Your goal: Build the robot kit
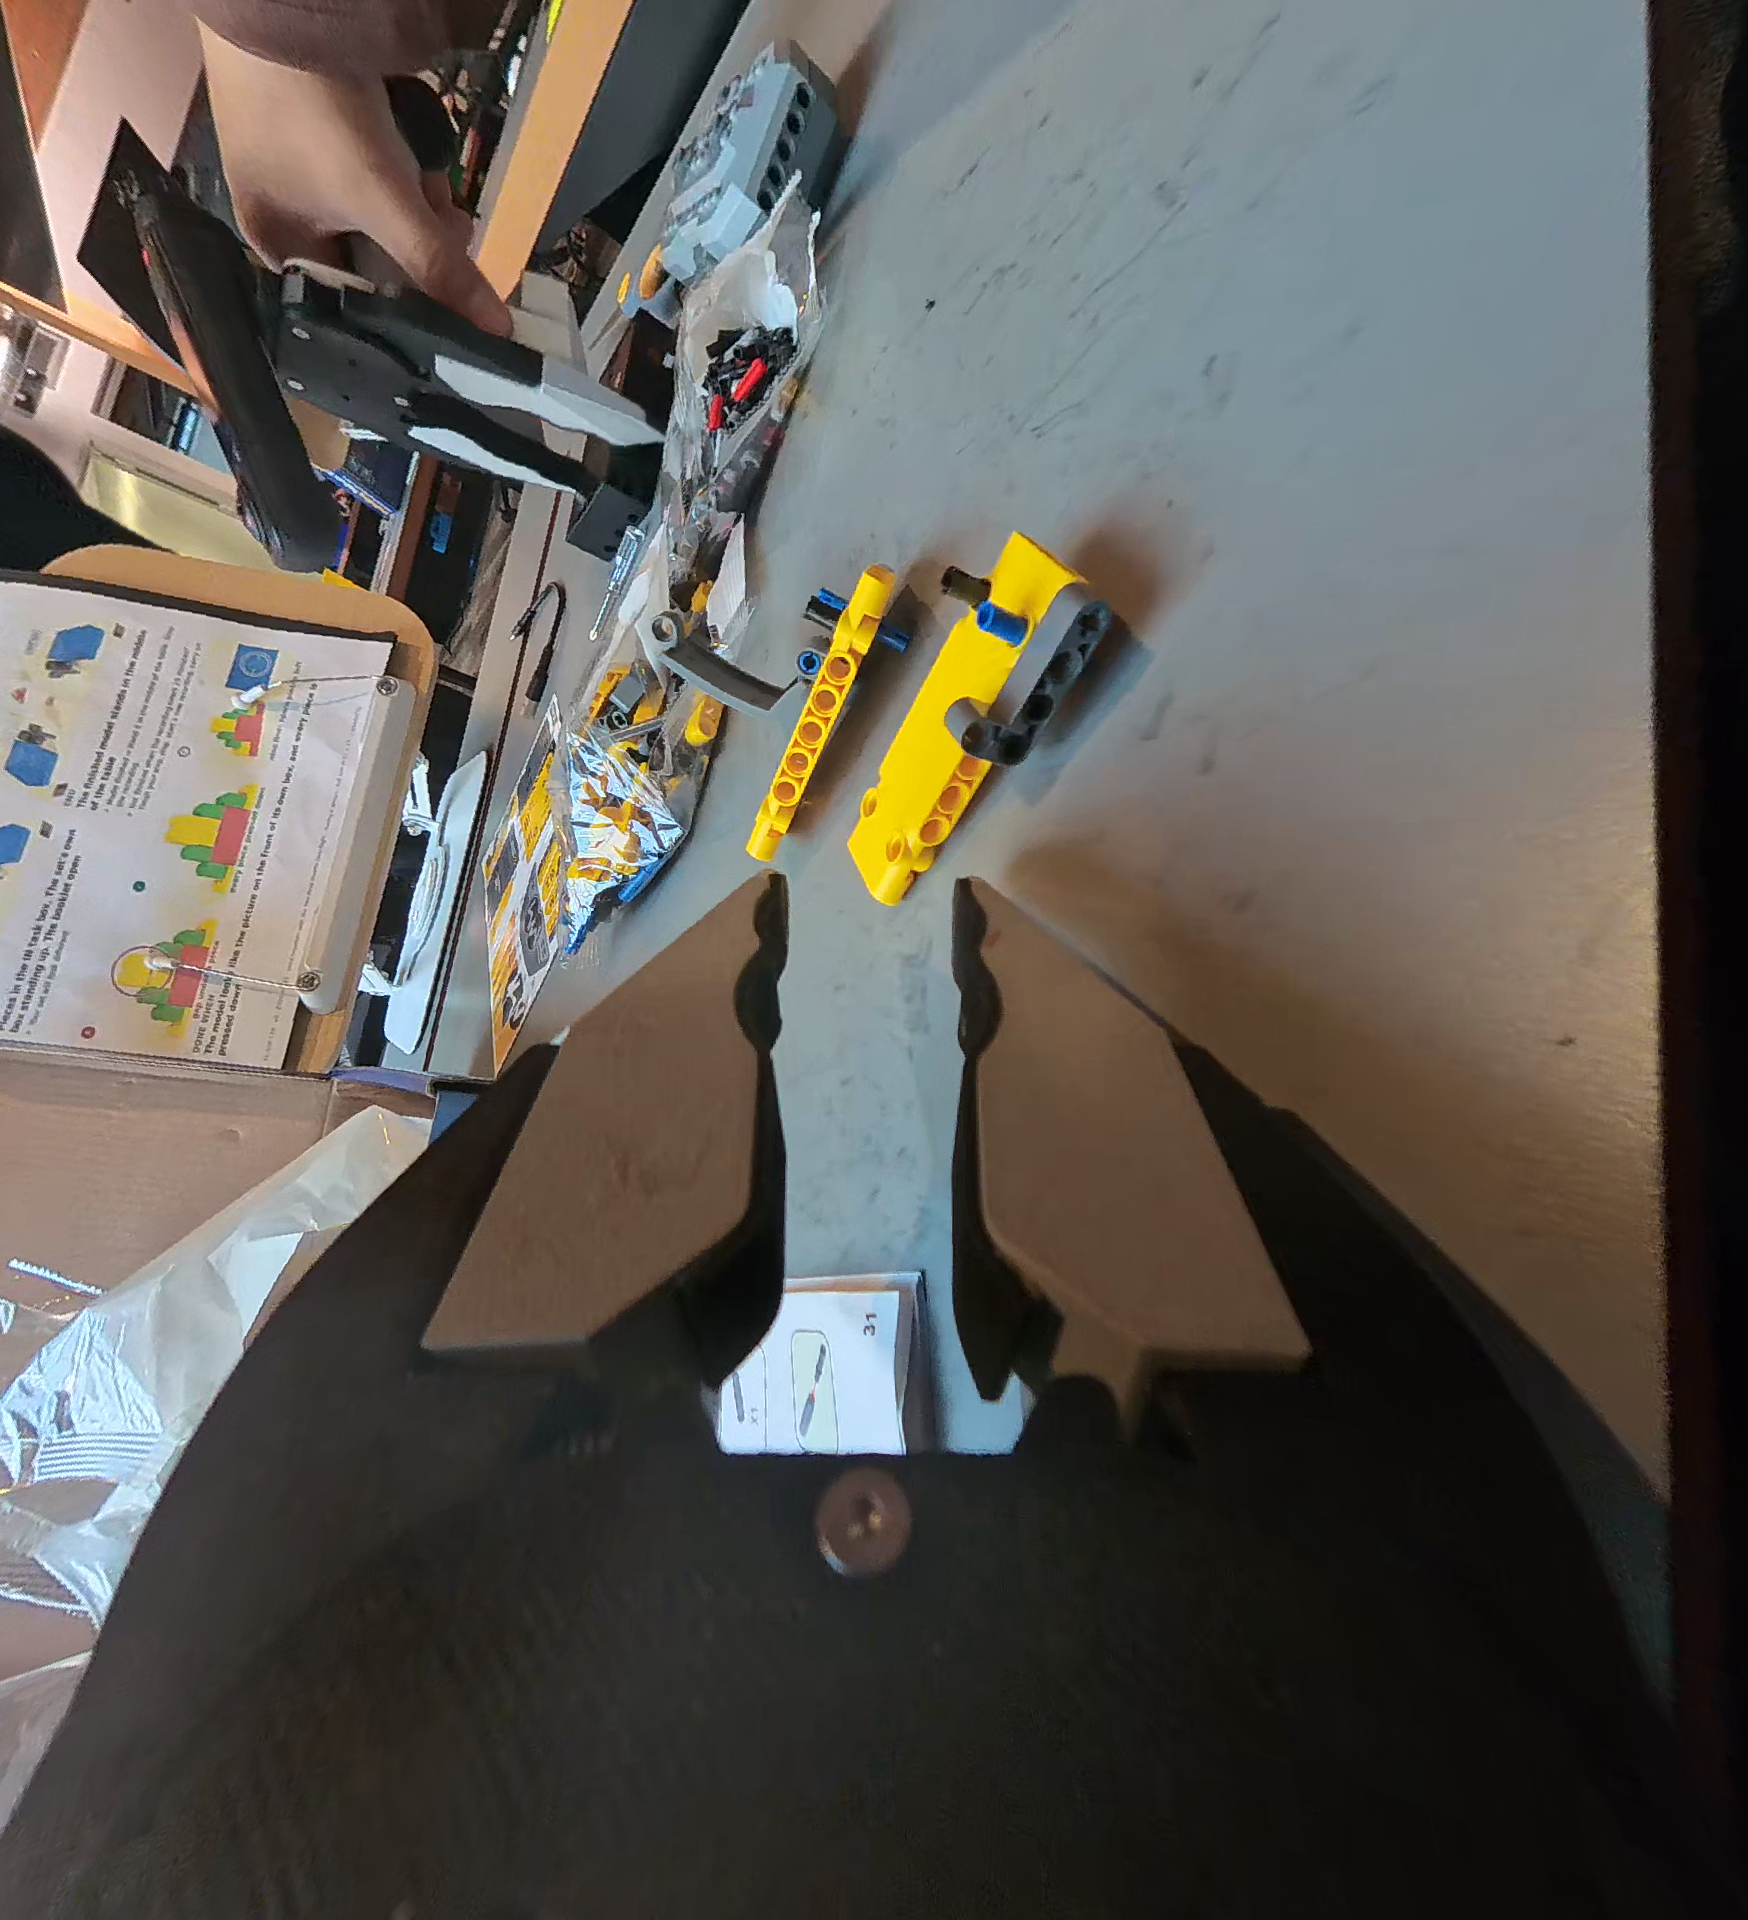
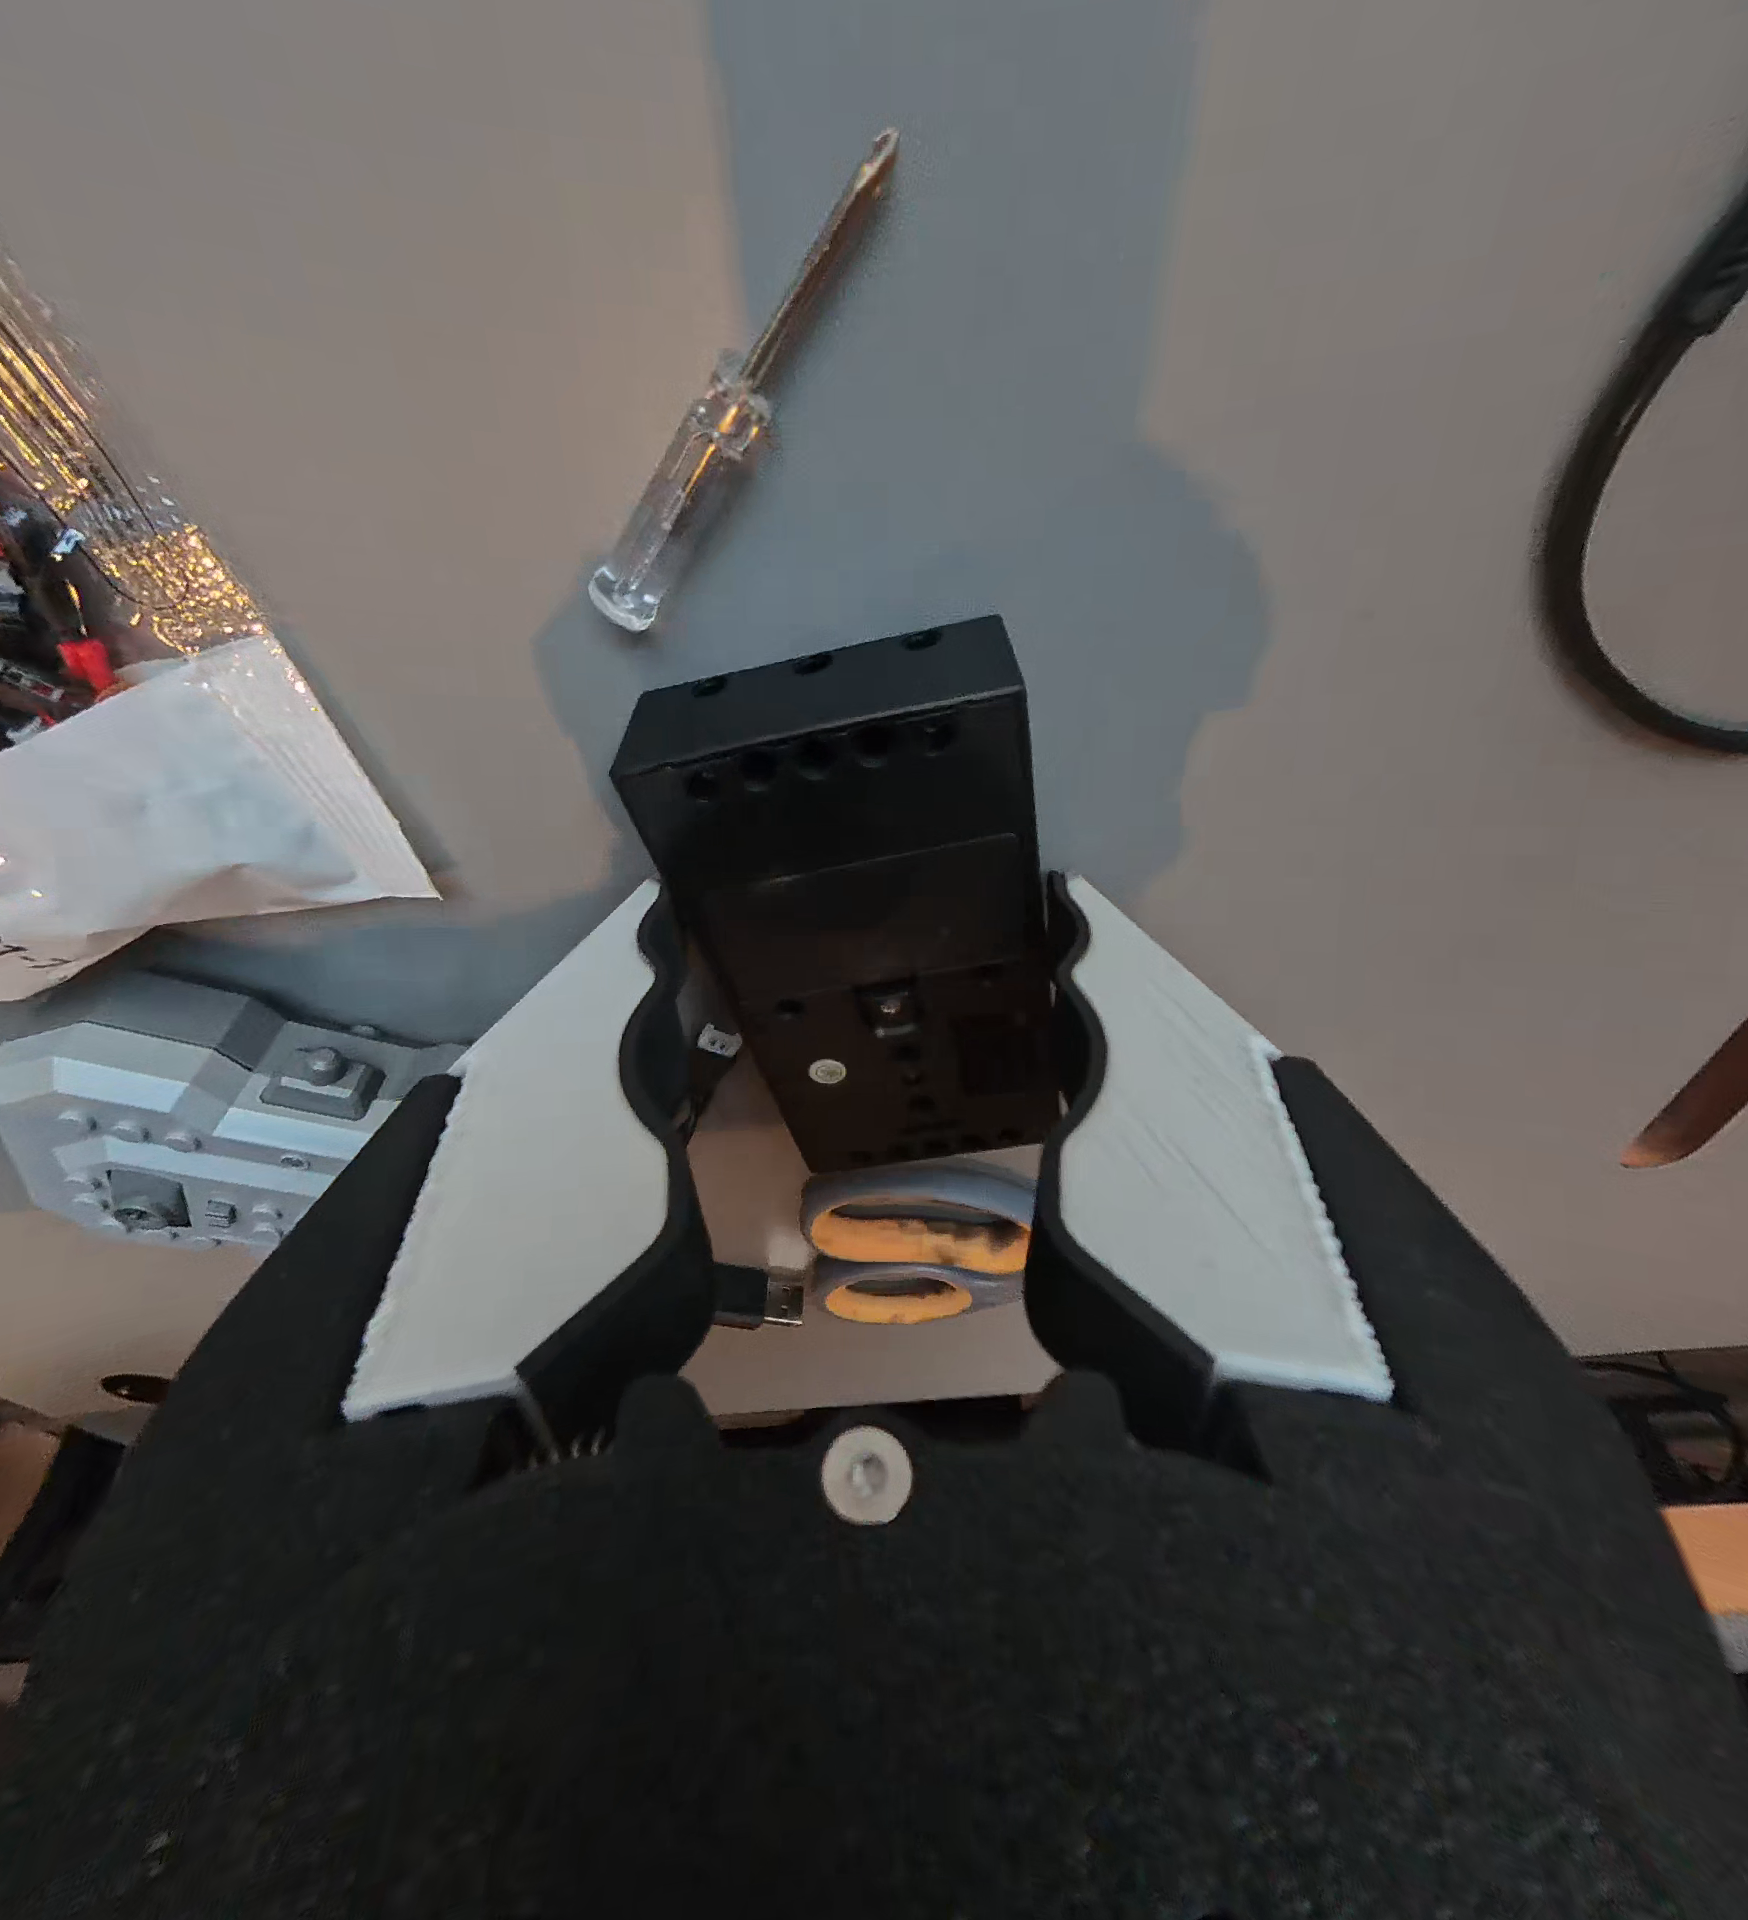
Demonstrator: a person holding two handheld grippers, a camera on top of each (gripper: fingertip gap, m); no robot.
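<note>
right now the right gripper (image 2: 854,894) has its white fingers (image 2: 537,1122) clamped on a black box (image 2: 828,831) with a row of round holes. the box sticks out past the tips, just above the grey counter (image 2: 330,312). a clear screwdriver (image 2: 735,416) lies on the counter a bit ahead of the box. a black cable (image 2: 1659,447) curls off to one side. a white paper bag (image 2: 153,800) and a grey block with buttons (image 2: 174,1122) sit on the other side. behind the box you can see scissors with grey and orange handles (image 2: 917,1247) and a small plug (image 2: 776,1299).

the left gripper (image 1: 870,894) holds nothing, and its dark fingers (image 1: 766,1039) are apart. just past the tips lie two yellow pieces with holes: a thin yellow beam (image 1: 818,717) and a wide yellow piece (image 1: 953,727) with a dark bent part (image 1: 1046,686) on it. they lie side by side, close but not touching. clear bags of small parts (image 1: 735,384) lie farther off. a printed sheet with pictures (image 1: 122,810) stands on a board at the side. far off in this view, a hand (image 1: 382,218) holds the other gripper.
</note>
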